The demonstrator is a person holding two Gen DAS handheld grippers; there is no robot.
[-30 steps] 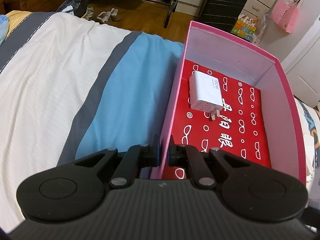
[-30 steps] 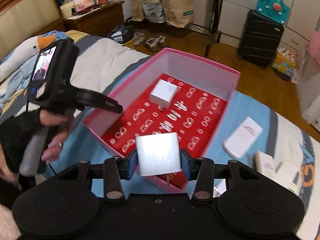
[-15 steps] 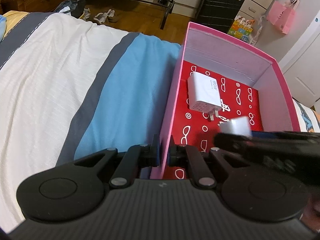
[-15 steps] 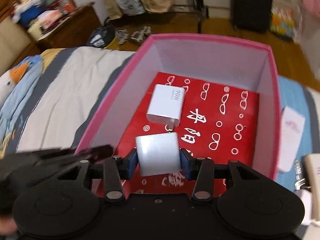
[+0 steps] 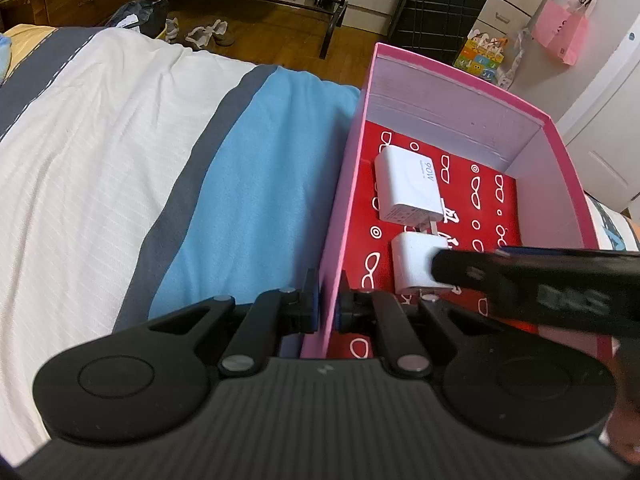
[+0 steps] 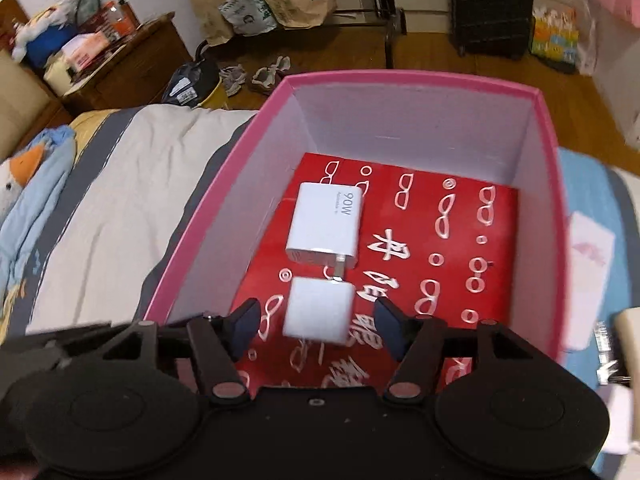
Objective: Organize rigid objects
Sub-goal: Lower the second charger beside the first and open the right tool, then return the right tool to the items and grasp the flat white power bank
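Note:
A pink box (image 5: 344,208) with a red patterned floor sits on the bed. My left gripper (image 5: 329,304) is shut on the box's near left wall. Inside lie a white 90W charger (image 6: 326,222) and a smaller white charger (image 6: 318,312) just in front of it; both show in the left wrist view, the 90W charger (image 5: 408,188) and the small one (image 5: 412,266). My right gripper (image 6: 316,326) is open inside the box, its fingers either side of the small charger and apart from it. It also shows in the left wrist view (image 5: 540,292).
The bed has a striped white, grey and blue cover (image 5: 140,168). More white objects (image 6: 588,264) lie on the bed right of the box. A goose plush (image 6: 24,184) is at the far left. A black suitcase (image 5: 436,4) stands on the floor beyond.
My right gripper carried the small charger over the box wall, lowered it onto the red floor and opened, letting it go. My left gripper stayed clamped on the wall.

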